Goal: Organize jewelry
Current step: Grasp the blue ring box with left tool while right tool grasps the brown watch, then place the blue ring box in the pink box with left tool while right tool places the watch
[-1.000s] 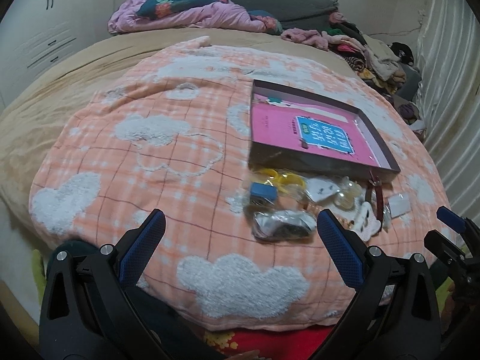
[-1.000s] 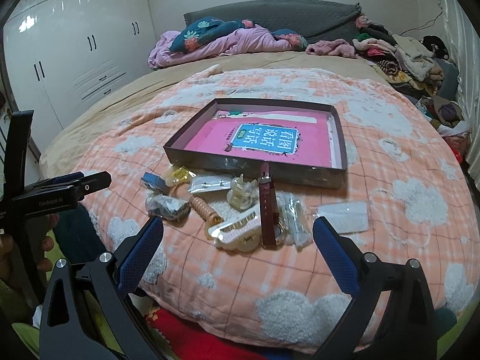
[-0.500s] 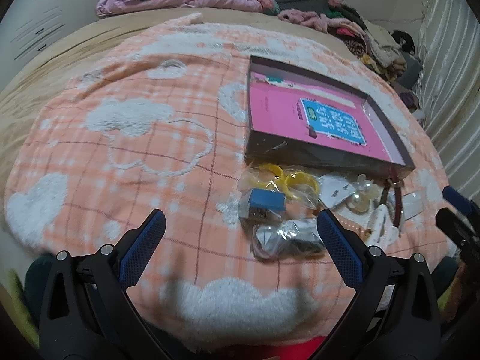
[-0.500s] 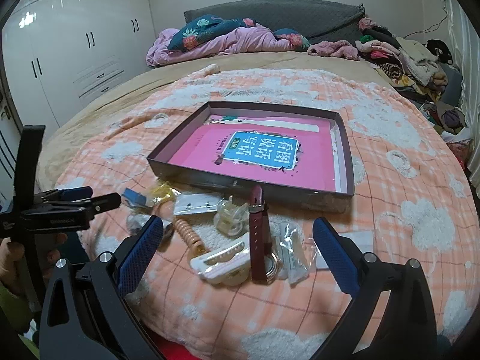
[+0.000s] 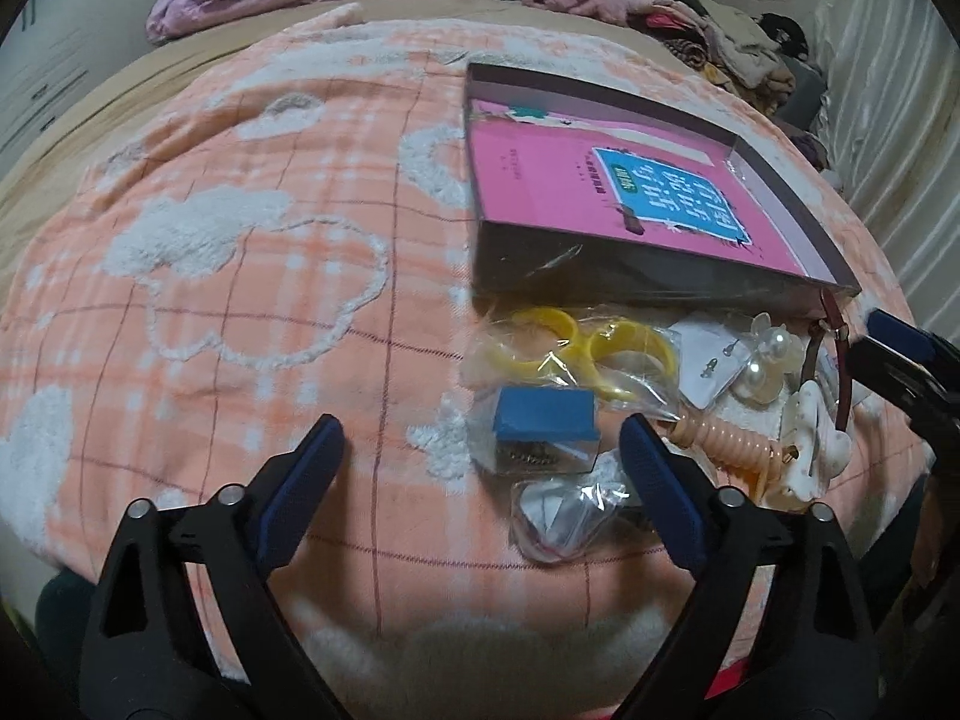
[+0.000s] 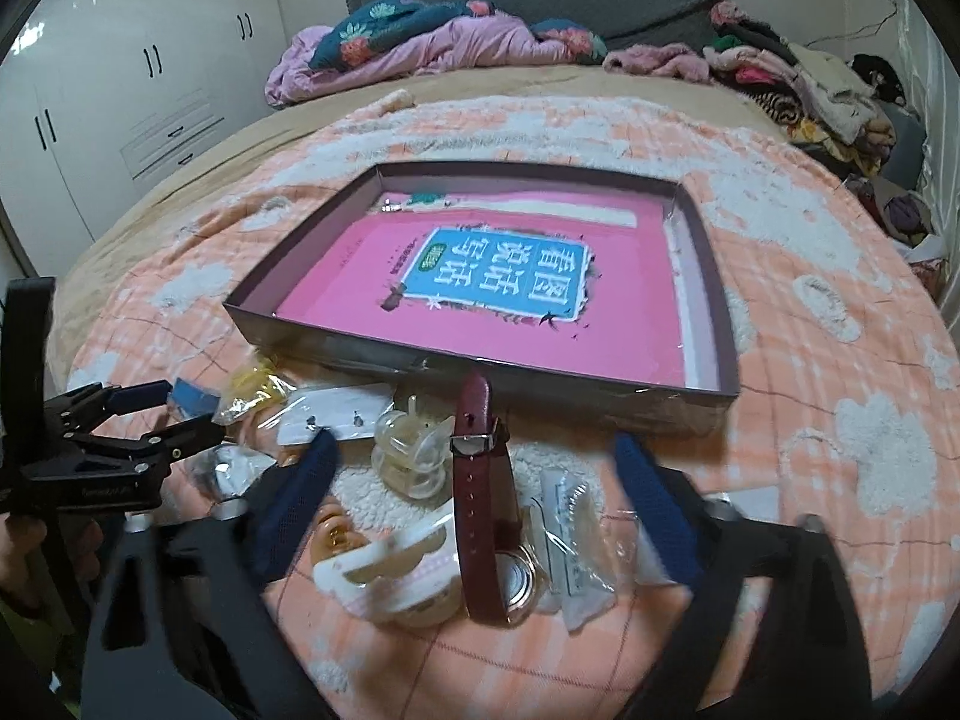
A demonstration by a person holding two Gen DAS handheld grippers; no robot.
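Note:
A shallow dark box (image 5: 600,276) (image 6: 702,276) with a pink book inside lies on the bed. Jewelry lies in a pile in front of it. My left gripper (image 5: 480,450) is open, low over a small blue-topped box (image 5: 543,417) and a clear bag (image 5: 564,516); yellow rings in a bag (image 5: 564,348) lie beyond. My right gripper (image 6: 474,480) is open over a maroon watch strap (image 6: 480,480), a white hair clip (image 6: 390,570) and a clear claw clip (image 6: 414,450).
The orange blanket with white clouds (image 5: 240,240) covers the bed. Piled clothes (image 6: 810,90) and bedding (image 6: 420,36) lie at the far side. White wardrobes (image 6: 120,90) stand on the left. A coiled peach hair tie (image 5: 726,444) and pearl clip (image 5: 762,360) lie in the pile.
Both grippers have moved forward and down toward the jewelry pile. Both have stayed open.

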